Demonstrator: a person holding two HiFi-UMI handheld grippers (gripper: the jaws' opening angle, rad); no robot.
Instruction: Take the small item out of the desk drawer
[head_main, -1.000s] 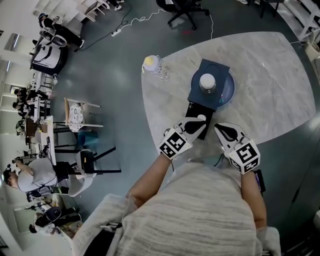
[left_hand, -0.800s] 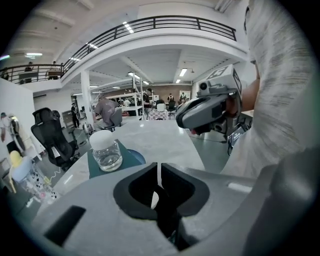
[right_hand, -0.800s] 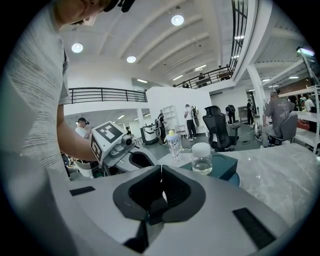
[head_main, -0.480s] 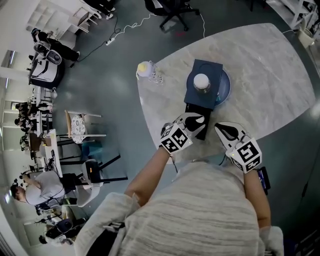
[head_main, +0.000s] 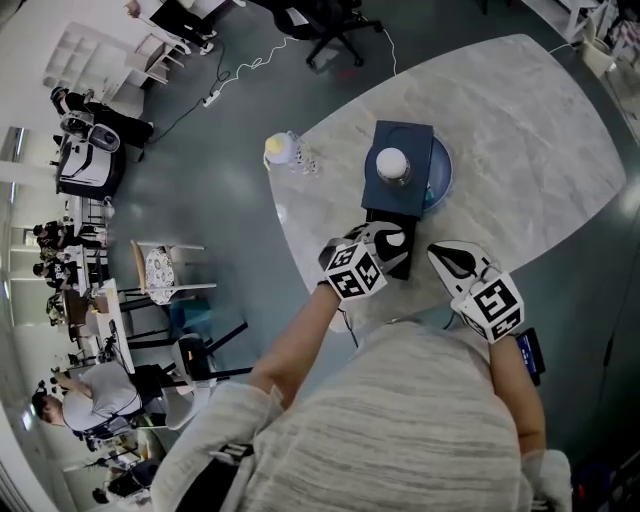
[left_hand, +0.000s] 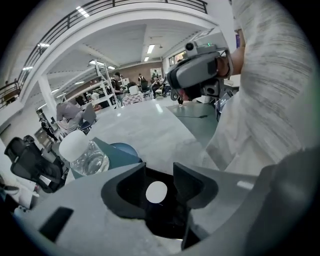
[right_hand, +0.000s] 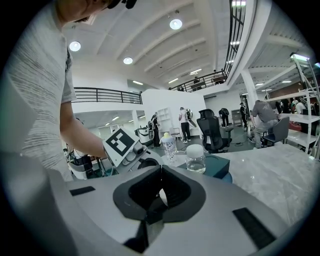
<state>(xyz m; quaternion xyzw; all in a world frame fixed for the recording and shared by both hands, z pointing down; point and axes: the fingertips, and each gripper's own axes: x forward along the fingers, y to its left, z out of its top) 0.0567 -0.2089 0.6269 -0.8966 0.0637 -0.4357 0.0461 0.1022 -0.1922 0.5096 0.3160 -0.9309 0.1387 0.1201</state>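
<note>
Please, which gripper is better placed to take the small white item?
Left: left gripper, jaws just opening, frames the small white round item in the dark drawer; right gripper is shut, aside.

Left claw (head_main: 392, 243), jaws just opened with the small white disc (left_hand: 156, 192) loose between them, fills the open drawer (head_main: 408, 264). At 12 o'clock the dark box (head_main: 405, 138) and its jar (head_main: 391, 165) bar the way; the right claw (head_main: 446, 258) crowds 3 o'clock. Bare worktop (head_main: 520, 130) lies free at 1 to 2 o'clock; a bottle (head_main: 283, 150) stands at 10
</note>
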